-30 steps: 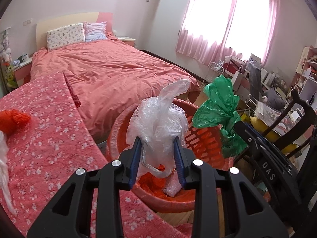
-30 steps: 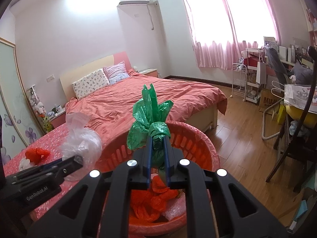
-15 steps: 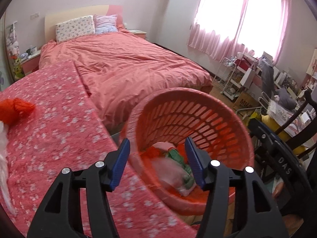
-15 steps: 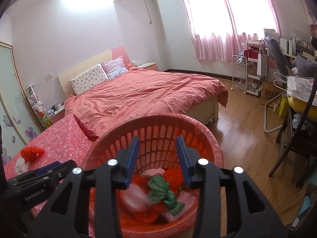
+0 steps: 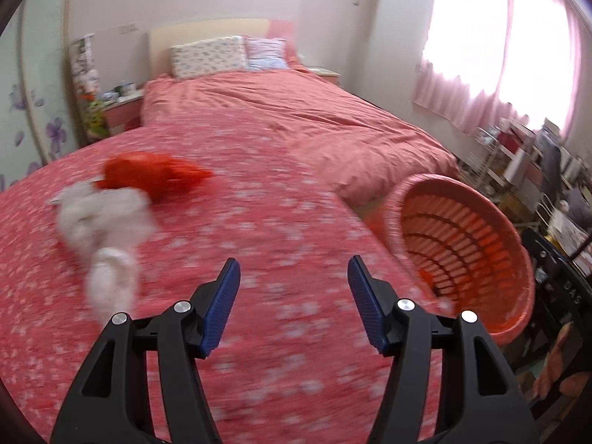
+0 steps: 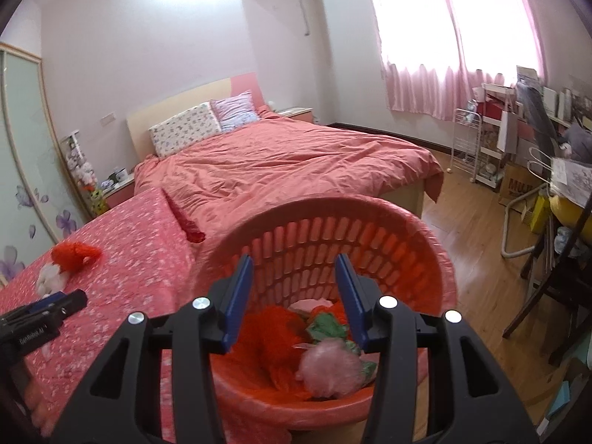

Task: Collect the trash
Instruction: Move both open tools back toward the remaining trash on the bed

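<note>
An orange slatted basket (image 6: 333, 205) stands beside a table with a red flowered cloth (image 6: 140, 244). Inside it lie a green bag (image 6: 327, 327), a pale clear bag (image 6: 329, 366) and red bags (image 6: 273, 327). My right gripper (image 6: 293, 257) hangs over the basket's mouth, its jaws opening with nothing between them. My left gripper (image 5: 293, 261) is open and empty above the cloth, with the basket (image 5: 462, 255) to its right. A crumpled red bag (image 5: 155, 177) and a white bag (image 5: 107, 222) lie on the cloth, ahead and to the left of it. The left view is blurred by motion.
A bed with a pink cover (image 6: 281, 170) fills the room behind the table. A dark wooden chair (image 6: 555, 296), a white wire rack (image 6: 466, 148) and cluttered shelves stand at the right on the wooden floor (image 6: 473, 229).
Both grippers opened and let go: the clear bag and the green bag dropped into the basket. The left gripper swung left over the table, bringing the red and white bags into view.
</note>
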Demonstrator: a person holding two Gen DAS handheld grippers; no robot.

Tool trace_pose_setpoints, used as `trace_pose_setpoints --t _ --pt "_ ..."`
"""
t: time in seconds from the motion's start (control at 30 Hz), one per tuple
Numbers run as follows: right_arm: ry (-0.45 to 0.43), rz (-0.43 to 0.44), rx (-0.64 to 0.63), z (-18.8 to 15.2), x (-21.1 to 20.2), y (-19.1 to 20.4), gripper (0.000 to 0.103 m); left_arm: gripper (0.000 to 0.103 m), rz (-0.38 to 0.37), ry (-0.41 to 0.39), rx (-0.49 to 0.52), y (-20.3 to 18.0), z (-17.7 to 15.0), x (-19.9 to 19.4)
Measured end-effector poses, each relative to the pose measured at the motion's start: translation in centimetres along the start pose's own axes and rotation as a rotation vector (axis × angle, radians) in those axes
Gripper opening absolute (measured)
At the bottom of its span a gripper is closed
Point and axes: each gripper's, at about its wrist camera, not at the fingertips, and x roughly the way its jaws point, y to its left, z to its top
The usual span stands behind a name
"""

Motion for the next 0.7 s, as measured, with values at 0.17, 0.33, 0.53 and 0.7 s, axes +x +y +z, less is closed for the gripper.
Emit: trace_pose_setpoints --t 0.17,0.33,0.53,0.7 --pt "0.010 0.036 -0.035 -0.1 -0.3 2.5 0.046 0.061 0.108 -0.023 -0.067 5.3 -0.4 -1.3" --pt "0.025 0.067 -0.073 -0.5 -0.5 4.5 0.046 0.062 0.166 0.012 -0.165 9.9 -1.0 -0.9" --pt "0.038 0.087 -0.110 -0.9 -0.7 6.1 0.047 0.061 0.189 0.060 -0.190 10.5 -0.5 1.4" --pt "0.041 0.093 -0.127 -0.8 -1.0 6.9 0.046 0.033 0.159 0.100 -0.210 10.8 -0.5 2.3"
